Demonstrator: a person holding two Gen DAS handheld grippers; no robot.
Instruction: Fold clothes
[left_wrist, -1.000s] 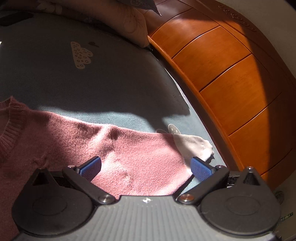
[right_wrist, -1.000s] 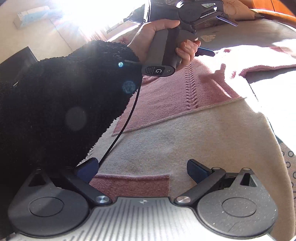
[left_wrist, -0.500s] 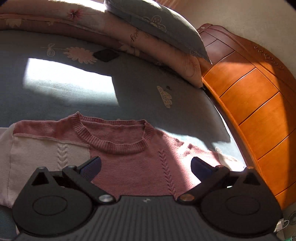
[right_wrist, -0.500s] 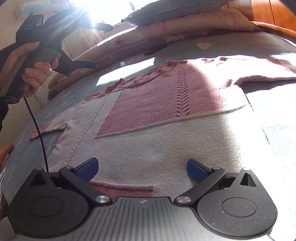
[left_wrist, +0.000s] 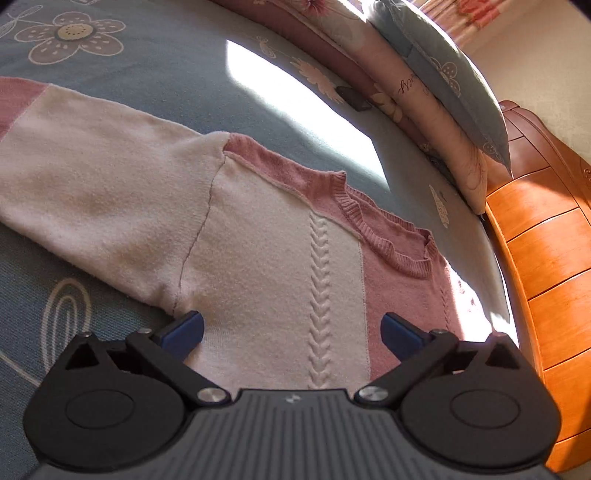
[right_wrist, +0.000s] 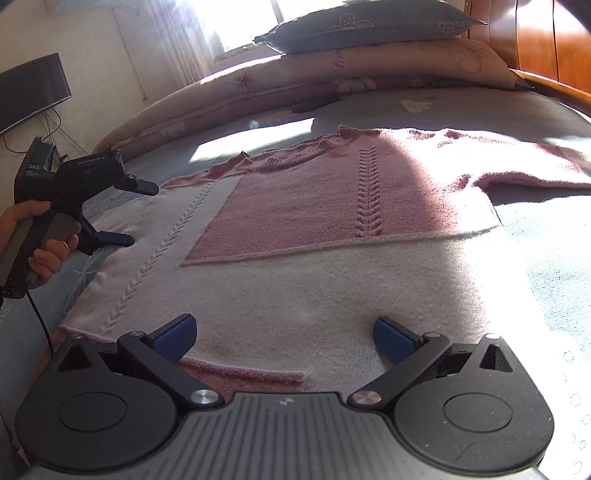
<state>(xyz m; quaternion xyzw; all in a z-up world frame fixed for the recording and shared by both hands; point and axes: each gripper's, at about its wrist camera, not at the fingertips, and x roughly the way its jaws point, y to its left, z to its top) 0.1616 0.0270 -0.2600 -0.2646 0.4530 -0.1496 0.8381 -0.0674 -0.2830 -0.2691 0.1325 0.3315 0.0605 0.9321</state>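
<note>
The bed (right_wrist: 546, 266) carries everything here: a blue-grey cover with flower prints, a stack of pillows (right_wrist: 369, 48) along its head edge and a wooden headboard (left_wrist: 546, 251) at the far corner. Across the middle of it lies the sweater (right_wrist: 303, 280), pink and cream, spread flat and front up, with its neck toward the pillows and its hem at the near edge. No fold is in it yet.

What has changed is the place of the left gripper (left_wrist: 291, 332). A second ago it hung over the pink sleeve (right_wrist: 524, 166) that runs out toward the headboard side; half a second ago it faced the neckline; now it has swung across the whole garment and hovers low above the cream sleeve (left_wrist: 96, 192) side, with its fingertips near the armpit seam. Its jaws stand spread wide with nothing between them. In the right wrist view the person's hand (right_wrist: 37, 243) holds that tool off the sweater's left edge, clear of the cloth.

The right gripper (right_wrist: 284, 339) has kept its post above the hem, also spread apart and empty, its fingers just over the cream band.

So I judge the laying-out is done and the folding proper is about to begin: the left tool seems placed to take the cream sleeve or shoulder, the right one the hem corner, for a first fold inward.
</note>
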